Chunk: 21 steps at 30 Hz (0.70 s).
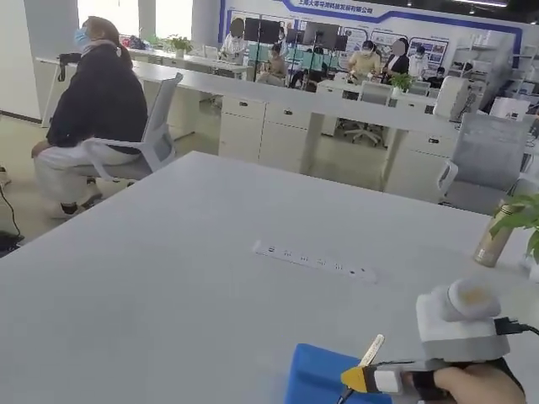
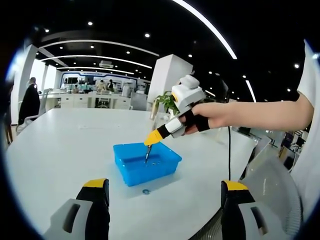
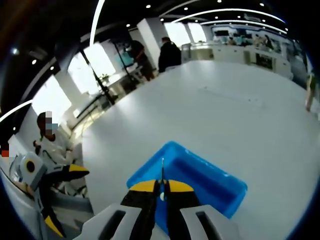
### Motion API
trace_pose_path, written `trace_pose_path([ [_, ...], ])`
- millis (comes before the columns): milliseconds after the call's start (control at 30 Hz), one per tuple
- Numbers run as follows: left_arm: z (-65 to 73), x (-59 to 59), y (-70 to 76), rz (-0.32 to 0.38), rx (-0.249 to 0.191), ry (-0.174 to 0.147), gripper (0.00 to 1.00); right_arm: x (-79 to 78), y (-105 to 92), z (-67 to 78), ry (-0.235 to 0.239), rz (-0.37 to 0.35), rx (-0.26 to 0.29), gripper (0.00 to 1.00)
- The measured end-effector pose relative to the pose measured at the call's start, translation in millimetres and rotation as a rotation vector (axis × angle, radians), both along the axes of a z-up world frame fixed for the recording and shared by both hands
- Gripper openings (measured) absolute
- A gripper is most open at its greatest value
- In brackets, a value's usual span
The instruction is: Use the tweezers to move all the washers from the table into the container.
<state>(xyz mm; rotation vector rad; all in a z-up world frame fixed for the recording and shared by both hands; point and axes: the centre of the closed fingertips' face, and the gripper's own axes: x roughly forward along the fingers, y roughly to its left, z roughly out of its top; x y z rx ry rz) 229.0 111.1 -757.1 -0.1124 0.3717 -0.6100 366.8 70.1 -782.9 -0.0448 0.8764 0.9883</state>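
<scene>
A blue container [image 2: 145, 162] stands on the white table [image 2: 60, 150]. One small washer [image 2: 145, 191] lies on the table just in front of it, on the side nearer my left gripper. My left gripper [image 2: 165, 185] hangs back from the container with its jaws wide apart and nothing between them. My right gripper [image 2: 152, 137] is shut on the tweezers [image 2: 148, 152], whose tips point down into the container. In the right gripper view the tweezers [image 3: 162, 170] stick out of the shut right gripper [image 3: 161, 186] over the container [image 3: 200, 180]. The head view catches the right gripper [image 1: 358, 379], the tweezers [image 1: 370, 349] and the container's corner [image 1: 316, 374].
A white power strip [image 1: 313, 262] lies mid-table. A metal bottle [image 1: 491, 236] and a leafy plant [image 1: 522, 219] stand at the table's right edge. A person sits on a chair [image 1: 139, 143] beyond the far left corner. More desks and people fill the background.
</scene>
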Motion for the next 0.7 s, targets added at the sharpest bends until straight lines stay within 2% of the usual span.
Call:
trace_pose_path([
  [400,0.2,0.2,-0.1,0.001,-0.002,0.001,0.94,13.8,-0.4,-18.1,-0.029,-0.017,-0.041,0.03],
  [533,-0.1,0.0,-0.1,0.000,0.002,0.000,0.94,18.8,0.0,-24.0,-0.065,0.003,-0.078,0.03],
  [700,-0.3,-0.1,-0.1,-0.001,0.004,0.001,0.94,17.6,6.5,-26.6,-0.071,0.032,-0.088,0.03],
])
